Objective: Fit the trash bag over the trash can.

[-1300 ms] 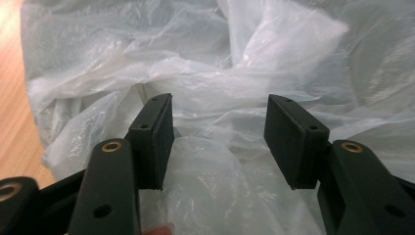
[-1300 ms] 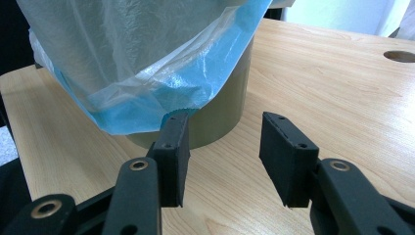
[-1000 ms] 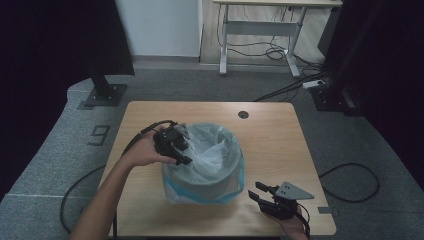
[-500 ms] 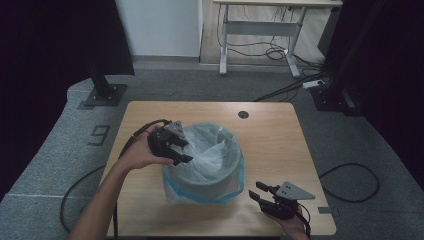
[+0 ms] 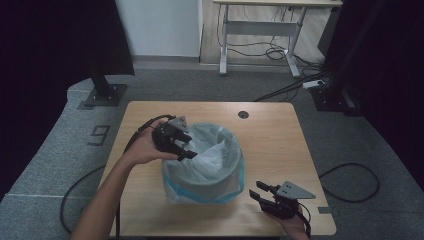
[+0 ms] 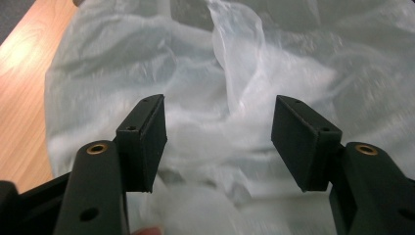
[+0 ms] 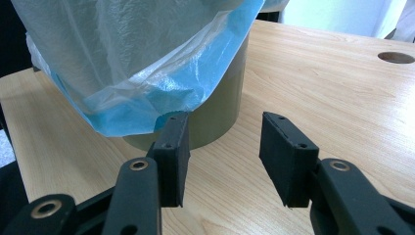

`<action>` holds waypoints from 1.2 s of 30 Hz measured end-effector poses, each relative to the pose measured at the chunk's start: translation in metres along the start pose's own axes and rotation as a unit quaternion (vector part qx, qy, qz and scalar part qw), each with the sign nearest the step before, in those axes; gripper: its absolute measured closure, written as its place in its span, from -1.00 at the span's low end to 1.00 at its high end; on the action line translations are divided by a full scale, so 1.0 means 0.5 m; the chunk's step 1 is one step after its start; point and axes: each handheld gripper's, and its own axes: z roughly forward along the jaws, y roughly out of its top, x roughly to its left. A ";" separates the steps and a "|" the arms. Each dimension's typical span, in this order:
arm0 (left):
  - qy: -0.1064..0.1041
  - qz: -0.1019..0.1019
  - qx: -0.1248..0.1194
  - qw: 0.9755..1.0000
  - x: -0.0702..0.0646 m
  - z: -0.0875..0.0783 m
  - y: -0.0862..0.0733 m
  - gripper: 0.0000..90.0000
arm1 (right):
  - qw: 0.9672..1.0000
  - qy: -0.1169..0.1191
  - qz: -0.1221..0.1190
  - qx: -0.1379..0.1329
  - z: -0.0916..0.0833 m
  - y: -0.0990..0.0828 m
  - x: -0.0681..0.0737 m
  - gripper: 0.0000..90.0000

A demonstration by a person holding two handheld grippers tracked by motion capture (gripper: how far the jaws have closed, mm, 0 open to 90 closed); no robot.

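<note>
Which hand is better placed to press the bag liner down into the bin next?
Probably the left: its claw hangs open over the liner inside the bin. The right claw rests apart on the table.

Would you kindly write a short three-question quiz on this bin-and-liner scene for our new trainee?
1. True or false: the left gripper has the plastic liner clamped between its jaws.
2. Where does the right gripper sit? A) inside the bin B) low on the table, outside the bin C) over the table's cable hole
3. What colour is the liner's edge hanging outside the bin?

Key: 1. False; the jaws stand open over the liner, having just been opening. 2. B. 3. Blue.
</note>
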 end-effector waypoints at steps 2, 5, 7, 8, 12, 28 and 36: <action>-0.003 -0.001 0.010 1.000 0.006 0.012 0.010 -0.18 | 1.000 0.000 -0.002 0.001 0.000 0.000 0.001 0.18; -0.007 -0.005 0.027 1.000 0.021 0.035 0.024 -0.19 | 1.000 -0.001 0.000 -0.002 -0.002 0.001 -0.001 0.18; -0.008 -0.009 0.031 0.999 0.028 0.045 0.029 -0.20 | 1.000 -0.002 0.002 -0.004 -0.005 0.001 -0.004 0.18; -0.008 -0.012 0.033 0.999 0.034 0.052 0.032 -0.20 | 1.000 -0.003 0.001 -0.004 -0.006 0.001 -0.005 0.18; -0.005 -0.020 0.041 0.999 0.048 0.071 0.042 -0.23 | 1.000 -0.006 0.005 -0.006 -0.012 0.000 -0.012 0.18; 0.010 -0.017 0.046 0.999 0.043 0.070 0.046 -0.29 | 1.000 -0.008 0.001 -0.012 -0.019 0.004 -0.010 0.18; 0.014 0.012 -0.003 1.000 -0.014 -0.001 0.036 -0.28 | 1.000 -0.006 0.000 -0.012 -0.019 0.006 -0.009 0.18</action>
